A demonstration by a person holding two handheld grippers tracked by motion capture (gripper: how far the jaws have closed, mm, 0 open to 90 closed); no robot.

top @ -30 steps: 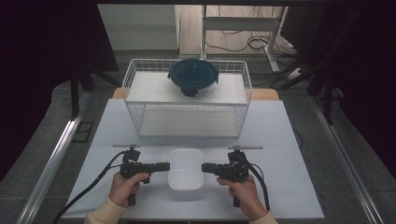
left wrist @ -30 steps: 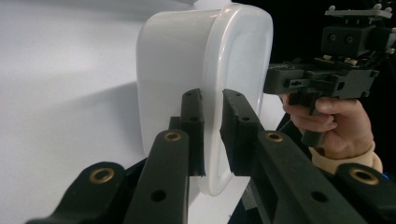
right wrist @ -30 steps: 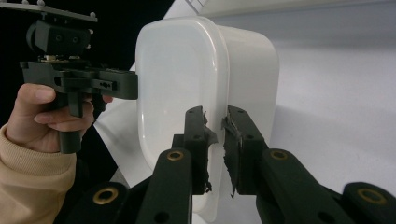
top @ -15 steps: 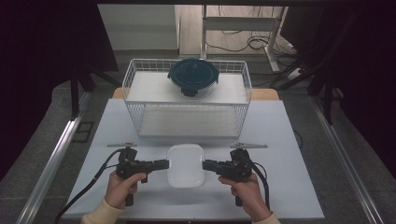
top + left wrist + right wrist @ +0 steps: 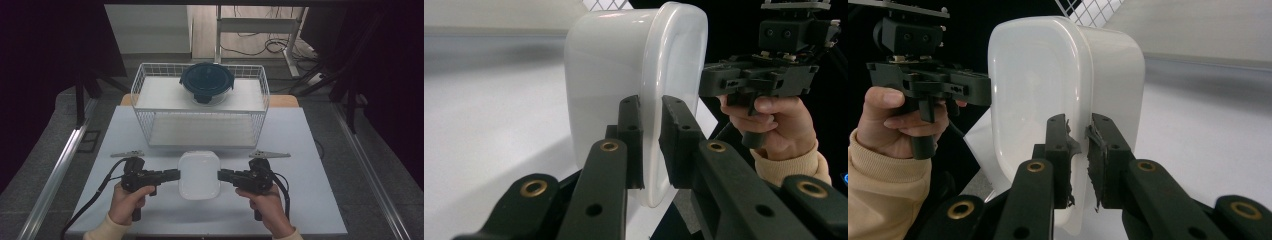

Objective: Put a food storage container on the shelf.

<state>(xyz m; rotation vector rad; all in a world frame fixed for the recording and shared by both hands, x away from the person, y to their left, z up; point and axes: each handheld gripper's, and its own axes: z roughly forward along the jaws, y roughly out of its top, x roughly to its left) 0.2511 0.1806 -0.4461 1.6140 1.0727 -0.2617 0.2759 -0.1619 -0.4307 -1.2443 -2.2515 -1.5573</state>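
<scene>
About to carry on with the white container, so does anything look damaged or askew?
Yes: the pads of the right hand-held gripper look torn and ragged where they pinch the rim of the white container. The container itself looks intact, held level between both grippers in the high view.

White wire basket is standing at the far side of the pale surface, open at the top. A round container with a dark blue lid is sitting at the basket's far rim, apparently on a white panel inside. Cables are lying on the floor beyond. Metal rails are running along both sides.
</scene>
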